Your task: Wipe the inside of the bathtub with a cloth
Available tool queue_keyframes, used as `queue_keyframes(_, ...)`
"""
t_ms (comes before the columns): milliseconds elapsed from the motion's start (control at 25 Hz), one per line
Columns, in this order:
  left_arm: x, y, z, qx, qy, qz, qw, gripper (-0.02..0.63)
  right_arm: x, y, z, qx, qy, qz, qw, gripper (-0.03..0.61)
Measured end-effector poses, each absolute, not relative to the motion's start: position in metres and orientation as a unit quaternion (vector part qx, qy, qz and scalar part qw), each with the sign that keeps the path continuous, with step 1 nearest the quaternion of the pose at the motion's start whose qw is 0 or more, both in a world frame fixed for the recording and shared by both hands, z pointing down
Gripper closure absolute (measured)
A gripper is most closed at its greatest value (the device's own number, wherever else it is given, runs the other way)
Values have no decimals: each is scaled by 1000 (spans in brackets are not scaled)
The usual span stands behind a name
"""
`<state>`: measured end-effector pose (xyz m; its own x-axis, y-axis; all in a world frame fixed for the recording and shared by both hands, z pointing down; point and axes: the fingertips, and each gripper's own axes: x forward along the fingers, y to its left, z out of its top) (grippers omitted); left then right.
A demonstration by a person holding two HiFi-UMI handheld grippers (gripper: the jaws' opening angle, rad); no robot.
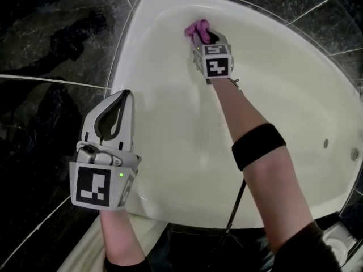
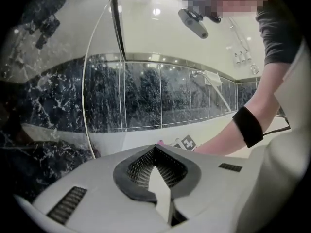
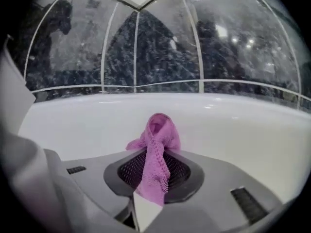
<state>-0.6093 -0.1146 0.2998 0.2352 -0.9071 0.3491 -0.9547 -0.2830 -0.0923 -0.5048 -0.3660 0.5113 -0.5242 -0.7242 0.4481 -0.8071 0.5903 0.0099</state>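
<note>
A pink cloth [image 1: 196, 29] is pinched in my right gripper [image 1: 199, 37], deep in the white bathtub [image 1: 170, 123] near its far wall. In the right gripper view the cloth [image 3: 156, 152] sticks out past the closed tips and bunches against the tub's inner wall [image 3: 233, 125]. My left gripper [image 1: 117, 103] hovers over the tub's left rim with its tips together and nothing between them. In the left gripper view the left gripper [image 2: 154, 152] points across the tub toward the right forearm [image 2: 233, 135].
Dark marble tiles [image 1: 51, 50] surround the tub on the left and behind it. An overflow fitting and a small jet [image 1: 354, 154] sit on the tub's right wall. A black band [image 1: 258, 145] wraps the right forearm, and a cable [image 1: 235, 208] hangs below it.
</note>
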Motion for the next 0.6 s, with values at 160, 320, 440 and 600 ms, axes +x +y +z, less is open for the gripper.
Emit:
queue_keyframes(160,-612,-107,298,779,-596,177,81,617,-564,-327,487,360,-909,59,201,482)
queue_keyframes(320,-619,-97,290,765,-612,178,88,616,-604,-264,476,271,-943,60,183,486)
queue_keyframes(440,-619,-90,288,764,-616,164,95,617,-617,-195,478,196,-961,63,187,483)
queue_keyframes(600,-614,-75,279,766,-614,160,101,617,-627,-93,480,119,-971,86,191,482)
